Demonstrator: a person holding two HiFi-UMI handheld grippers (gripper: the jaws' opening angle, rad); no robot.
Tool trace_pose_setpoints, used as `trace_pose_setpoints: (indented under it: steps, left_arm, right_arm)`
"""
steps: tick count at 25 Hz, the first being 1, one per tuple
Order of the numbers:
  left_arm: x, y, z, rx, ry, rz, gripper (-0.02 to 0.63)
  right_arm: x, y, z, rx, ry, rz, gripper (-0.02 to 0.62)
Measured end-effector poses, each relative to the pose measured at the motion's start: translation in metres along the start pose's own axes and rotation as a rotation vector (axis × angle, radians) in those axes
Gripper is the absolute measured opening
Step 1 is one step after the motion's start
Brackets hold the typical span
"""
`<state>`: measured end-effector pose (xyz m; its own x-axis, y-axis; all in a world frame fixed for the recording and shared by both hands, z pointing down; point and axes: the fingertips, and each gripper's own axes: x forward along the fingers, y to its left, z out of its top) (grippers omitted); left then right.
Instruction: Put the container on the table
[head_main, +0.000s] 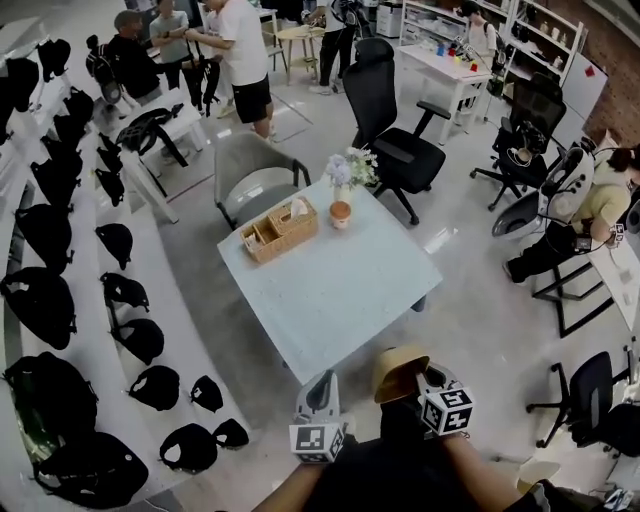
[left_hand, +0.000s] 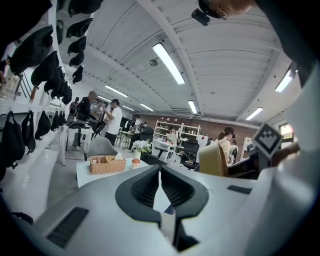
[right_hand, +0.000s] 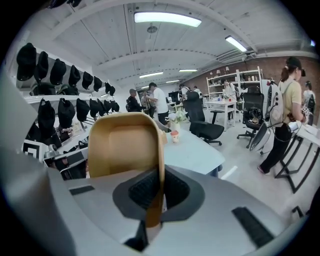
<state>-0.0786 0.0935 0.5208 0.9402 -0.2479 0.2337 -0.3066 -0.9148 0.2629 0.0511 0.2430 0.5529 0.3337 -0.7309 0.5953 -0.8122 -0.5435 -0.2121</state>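
"So, where's the container (right_hand: 125, 145)?"
"Up in the air, in the right gripper (right_hand: 159, 187). Its jaws are clamped on one thin side wall, and the rest of the tan tub rises above and to the left of them."
"Is it on the table (head_main: 340, 290) yet?"
"No. In the head view it hangs just off the near edge, beside the near corner, over the floor (head_main: 470, 330)."
"And the left gripper (left_hand: 160, 180)?"
"Jaws together, tips touching, nothing between them. It sits just left of the right one, and it is short of the table too. In its own view the container shows off to the right."
"What's on the table?"
"A wicker basket (head_main: 280, 230), a small orange cup (head_main: 340, 213) and some flowers (head_main: 350, 168), all bunched at the far side, well apart from the container."
"And around it?"
"A grey chair (head_main: 255, 175) is against the far left edge and a black office chair (head_main: 395, 130) stands beyond the far corner. Black bags (head_main: 45, 300) line the white shelves (head_main: 100, 340) on the left. People stand farther back."
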Motion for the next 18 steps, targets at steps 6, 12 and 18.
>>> trace_pose_setpoints:
  steps: [6,12,18]
  left_arm:
    - [0.037,0.016,0.010,0.010,-0.010,0.096,0.015]
    - [0.107,0.031,0.027,0.045,0.013,0.129,0.015]
    - [0.159,0.031,0.053,0.065,0.011,0.190,0.015]
  right_arm:
    - [0.053,-0.019,0.032,-0.035,0.015,0.088,0.002]
    - [0.113,-0.048,0.084,-0.064,0.008,0.163,0.002]
    - [0.155,-0.080,0.112,-0.018,0.049,0.209,0.003]
